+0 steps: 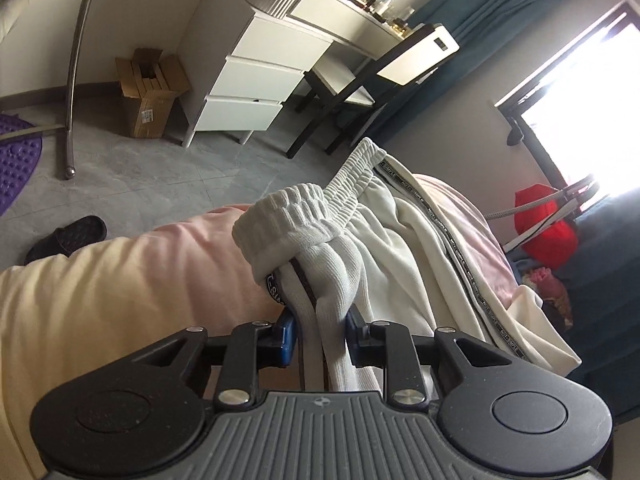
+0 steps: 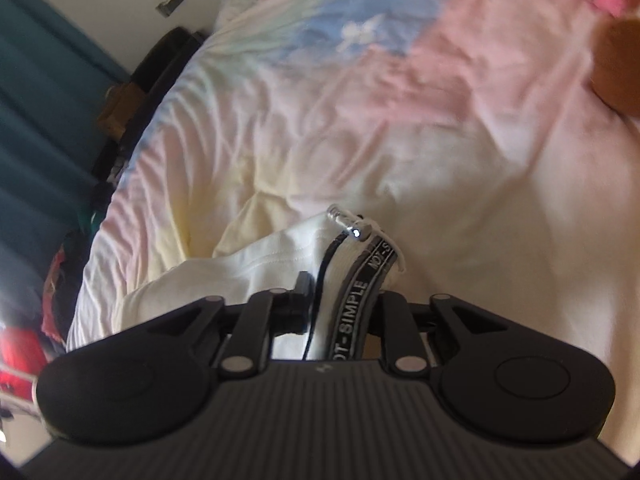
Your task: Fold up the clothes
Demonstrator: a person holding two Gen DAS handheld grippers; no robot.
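A white dresser (image 1: 256,76) stands beside a cardboard box (image 1: 150,92), a chair (image 1: 360,92) and teal curtains (image 1: 460,28).

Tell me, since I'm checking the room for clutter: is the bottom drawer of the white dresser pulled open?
No: in the left wrist view the white dresser has all three drawer fronts flush and closed.

Soft cloth on a bed, held by matt black plastic grippers.

The white trousers (image 1: 384,240) are smooth, faintly sheened cloth with a ribbed knit cuff (image 1: 288,224), a gathered elastic waistband and woven printed tape (image 2: 352,300) ending in a shiny metal tip (image 2: 348,222). Beneath the trousers, the pastel bedsheet (image 2: 400,120) is crumpled matt cotton. The left gripper (image 1: 320,330) is matt black plastic with glossy blue pads and bright metal rivets; the right gripper (image 2: 340,308) looks alike. Beyond the trousers stand smooth white-painted drawers (image 1: 248,80), a rough cardboard box (image 1: 150,92) and a polished metal pole (image 1: 76,68).
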